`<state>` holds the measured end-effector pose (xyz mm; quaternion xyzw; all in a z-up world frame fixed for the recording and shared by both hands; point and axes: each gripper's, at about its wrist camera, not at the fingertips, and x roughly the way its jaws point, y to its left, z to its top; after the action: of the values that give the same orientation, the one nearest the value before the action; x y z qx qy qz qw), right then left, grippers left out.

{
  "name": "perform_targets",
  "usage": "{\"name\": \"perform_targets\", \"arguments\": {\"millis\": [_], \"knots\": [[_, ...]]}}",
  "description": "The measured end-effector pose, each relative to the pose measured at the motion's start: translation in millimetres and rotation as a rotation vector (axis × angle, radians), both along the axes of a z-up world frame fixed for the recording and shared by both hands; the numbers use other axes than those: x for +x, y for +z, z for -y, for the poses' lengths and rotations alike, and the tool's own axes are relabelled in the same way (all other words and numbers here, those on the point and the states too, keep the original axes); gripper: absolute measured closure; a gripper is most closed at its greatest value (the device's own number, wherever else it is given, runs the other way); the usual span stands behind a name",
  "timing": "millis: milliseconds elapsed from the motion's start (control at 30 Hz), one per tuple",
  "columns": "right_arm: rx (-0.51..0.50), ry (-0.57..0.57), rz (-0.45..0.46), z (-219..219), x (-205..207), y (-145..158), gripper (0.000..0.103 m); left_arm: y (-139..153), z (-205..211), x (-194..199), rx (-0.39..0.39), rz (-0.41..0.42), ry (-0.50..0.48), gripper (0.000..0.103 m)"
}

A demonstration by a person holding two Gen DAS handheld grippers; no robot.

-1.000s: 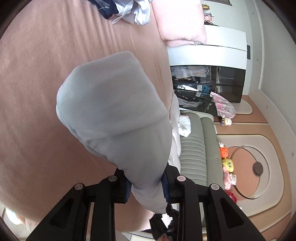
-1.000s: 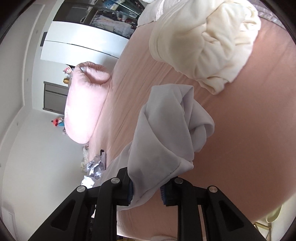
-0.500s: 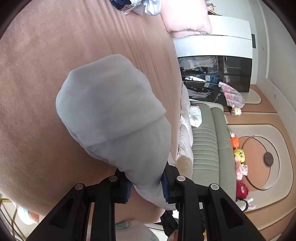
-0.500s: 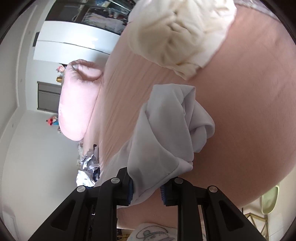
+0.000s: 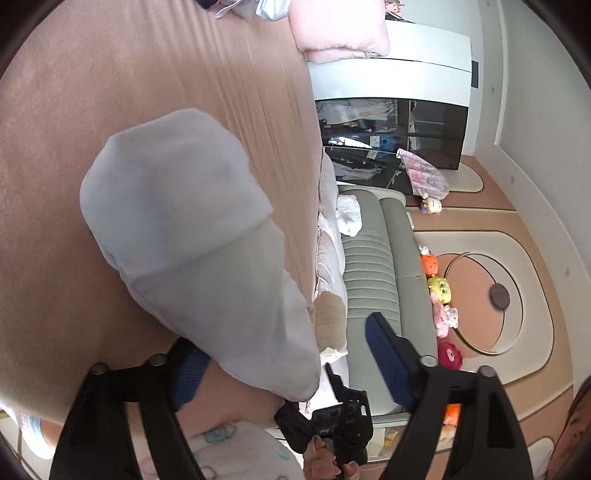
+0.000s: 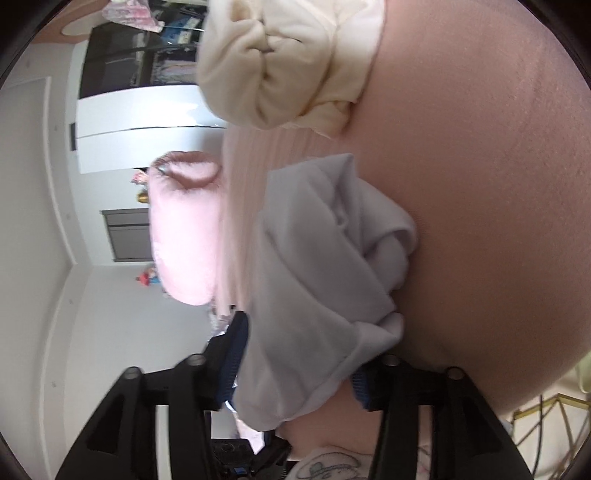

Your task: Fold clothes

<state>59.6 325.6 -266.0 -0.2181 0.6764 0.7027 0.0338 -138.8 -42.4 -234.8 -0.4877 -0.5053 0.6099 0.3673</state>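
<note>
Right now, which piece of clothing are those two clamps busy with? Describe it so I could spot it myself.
Look at the wide pink bed. Near its front edge lies a pale grey garment, doubled over into a soft bundle, one end between the left gripper and the other between the right gripper. Unlike the cream garment, crumpled farther back, it is grey and smooth.

The grey garment (image 6: pixel 317 291) is motion-blurred in the right wrist view, and its lower end, at six o'clock, hides much of the right gripper's (image 6: pixel 299 354) blue pads. In the left wrist view its tip covers part of one pad of the left gripper (image 5: pixel 291 365). The dark clothes (image 5: pixel 240 5) at twelve o'clock are cut off.
</note>
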Motion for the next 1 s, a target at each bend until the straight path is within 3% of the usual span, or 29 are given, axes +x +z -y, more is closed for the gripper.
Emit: {"name": "perform_targets", "arguments": {"millis": [67, 100, 367, 600, 800, 1000], "knots": [[-0.008, 0.000, -0.038, 1, -1, 4, 0.027, 0, 0, 2, -0.016, 0.012, -0.002, 0.019], [-0.010, 0.002, -0.037, 2, -1, 5, 0.026, 0, 1, 3, -0.022, 0.017, -0.005, 0.019], [-0.026, 0.005, -0.020, 2, -9, 6, 0.026, 4, 27, 8, -0.102, 0.088, -0.004, 0.019], [-0.058, -0.002, 0.010, 1, -11, 6, 0.026, 9, 50, 25, -0.180, 0.096, 0.027, 0.019], [-0.061, -0.018, 0.025, 1, -14, 4, 0.026, 49, 26, 18, -0.454, -0.074, -0.072, 0.019], [-0.067, -0.041, 0.030, 0, -19, 3, 0.026, 96, -27, 24, -0.885, -0.387, -0.178, 0.019]]}}
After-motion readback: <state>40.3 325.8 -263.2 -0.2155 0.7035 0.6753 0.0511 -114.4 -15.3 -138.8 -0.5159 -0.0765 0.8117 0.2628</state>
